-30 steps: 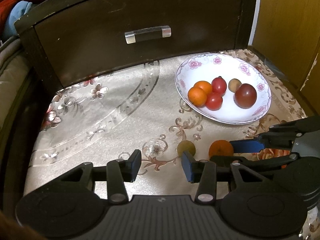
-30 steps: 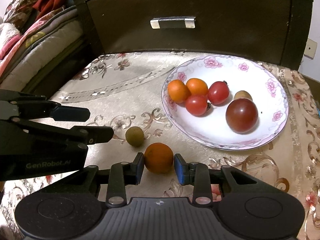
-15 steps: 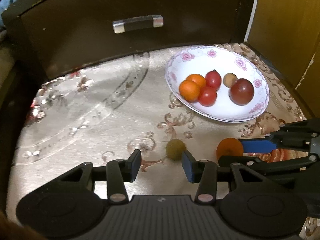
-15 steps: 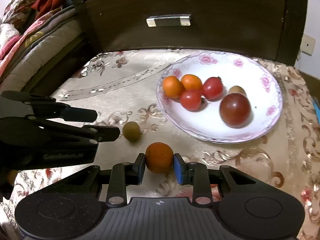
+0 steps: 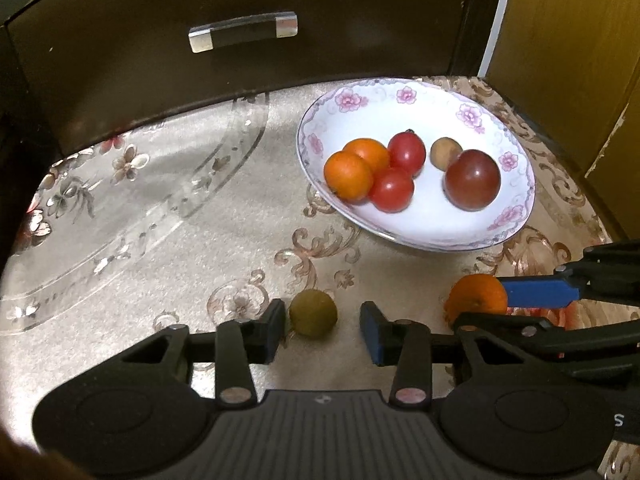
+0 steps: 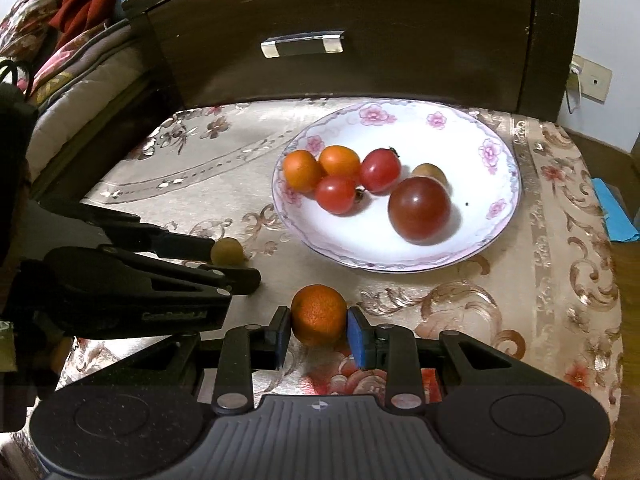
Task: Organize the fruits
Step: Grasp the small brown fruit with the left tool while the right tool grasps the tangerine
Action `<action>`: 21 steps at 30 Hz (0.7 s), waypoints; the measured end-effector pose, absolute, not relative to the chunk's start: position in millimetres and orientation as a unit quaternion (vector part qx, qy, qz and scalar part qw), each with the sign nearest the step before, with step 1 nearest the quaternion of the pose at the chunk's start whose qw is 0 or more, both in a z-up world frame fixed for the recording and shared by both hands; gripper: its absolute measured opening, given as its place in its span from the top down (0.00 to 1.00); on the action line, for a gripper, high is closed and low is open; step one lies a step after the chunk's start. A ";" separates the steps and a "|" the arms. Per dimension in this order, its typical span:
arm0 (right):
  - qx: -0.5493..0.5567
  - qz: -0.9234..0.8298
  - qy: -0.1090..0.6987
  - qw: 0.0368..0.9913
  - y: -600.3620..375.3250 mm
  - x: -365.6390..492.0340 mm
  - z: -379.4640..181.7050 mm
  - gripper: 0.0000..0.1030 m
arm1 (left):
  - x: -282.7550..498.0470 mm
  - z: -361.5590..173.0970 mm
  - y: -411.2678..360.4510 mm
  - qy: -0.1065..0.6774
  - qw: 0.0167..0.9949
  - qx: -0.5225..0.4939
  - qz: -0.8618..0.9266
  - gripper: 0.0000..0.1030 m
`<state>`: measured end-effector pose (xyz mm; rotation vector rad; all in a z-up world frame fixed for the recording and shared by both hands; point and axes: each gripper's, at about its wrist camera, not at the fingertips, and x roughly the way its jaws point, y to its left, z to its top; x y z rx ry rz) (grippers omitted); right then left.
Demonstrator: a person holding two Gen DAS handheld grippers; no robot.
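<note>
From the left wrist, the left gripper (image 5: 323, 330) is open around a small green fruit (image 5: 313, 313) near the plate (image 5: 516, 216), and from the right wrist, the right gripper (image 6: 316, 334) squeezes an orange (image 6: 319, 314) just before that plate (image 6: 502, 216).

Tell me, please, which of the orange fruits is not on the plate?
The orange fruit between the right gripper fingers: it sits on the tablecloth, while the other two orange ones lie on the plate.

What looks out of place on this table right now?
Two fruits lie on the tablecloth instead of in the plate: a small green fruit between the open left gripper's fingers, and an orange held by the right gripper. Nothing looks spilled or damaged.
</note>
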<state>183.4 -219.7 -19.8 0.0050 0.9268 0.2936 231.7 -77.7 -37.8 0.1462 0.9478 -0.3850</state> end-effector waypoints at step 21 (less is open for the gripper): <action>-0.013 0.133 0.441 0.887 -219.9 170.6 -10.8 0.77 | 193.4 -18.8 -88.1 0.443 0.866 0.092 -0.211 0.68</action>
